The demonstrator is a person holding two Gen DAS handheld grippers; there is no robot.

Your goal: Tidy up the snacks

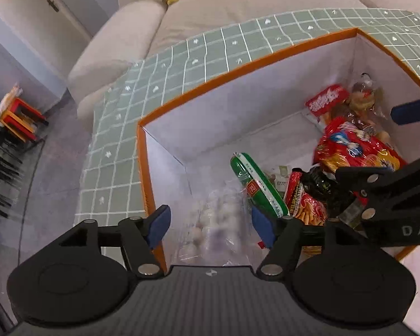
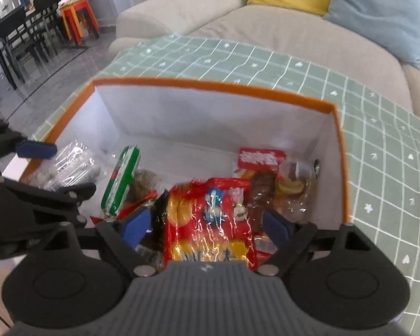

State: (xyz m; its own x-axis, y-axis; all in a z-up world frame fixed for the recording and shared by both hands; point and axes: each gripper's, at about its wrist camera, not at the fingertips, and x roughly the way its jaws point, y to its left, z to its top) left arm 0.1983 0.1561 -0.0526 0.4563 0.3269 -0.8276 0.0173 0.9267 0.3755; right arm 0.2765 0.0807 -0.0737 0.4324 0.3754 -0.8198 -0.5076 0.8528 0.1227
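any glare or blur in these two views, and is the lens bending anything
Left wrist view: the box's orange rim bows and the checked cloth warps, fisheye; the clear bag looks soft. Right wrist view: glare streaks the red snack bag; the far rim looks smeared.

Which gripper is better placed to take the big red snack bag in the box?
The right gripper: its open jaws already straddle the big red snack bag. The left gripper hangs over the clear bag instead.
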